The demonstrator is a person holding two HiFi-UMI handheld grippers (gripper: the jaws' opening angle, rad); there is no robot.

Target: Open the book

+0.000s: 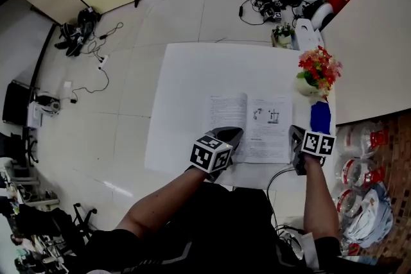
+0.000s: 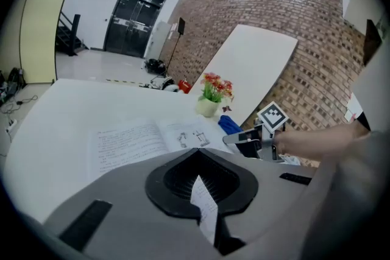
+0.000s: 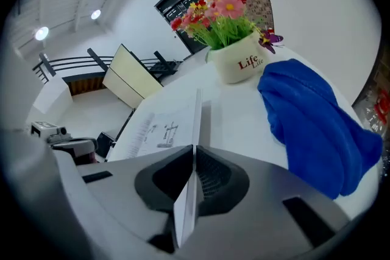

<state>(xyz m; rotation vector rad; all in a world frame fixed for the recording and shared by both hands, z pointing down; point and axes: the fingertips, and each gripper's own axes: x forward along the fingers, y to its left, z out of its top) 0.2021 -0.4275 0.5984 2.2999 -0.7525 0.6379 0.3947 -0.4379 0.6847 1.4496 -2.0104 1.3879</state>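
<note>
The book point(image 1: 250, 128) lies open and flat on the white table point(image 1: 186, 86), two printed pages showing. My left gripper point(image 1: 232, 133) is over the book's near left part. In the left gripper view its jaws point(image 2: 198, 152) are closed, with a white slip of paper upright between the pads; I cannot tell whether the slip belongs to the book point(image 2: 140, 140). My right gripper point(image 1: 297, 135) is at the book's right edge. It point(image 3: 194, 149) is shut on a page that stands on edge and runs from the jaws to the book point(image 3: 152, 128).
A white pot of red and yellow flowers point(image 1: 318, 74) stands at the table's far right, with a blue cloth point(image 1: 320, 117) just in front of it, close to my right gripper. On the floor beyond the table lie cables and gear point(image 1: 276, 0). A brick wall is at the right.
</note>
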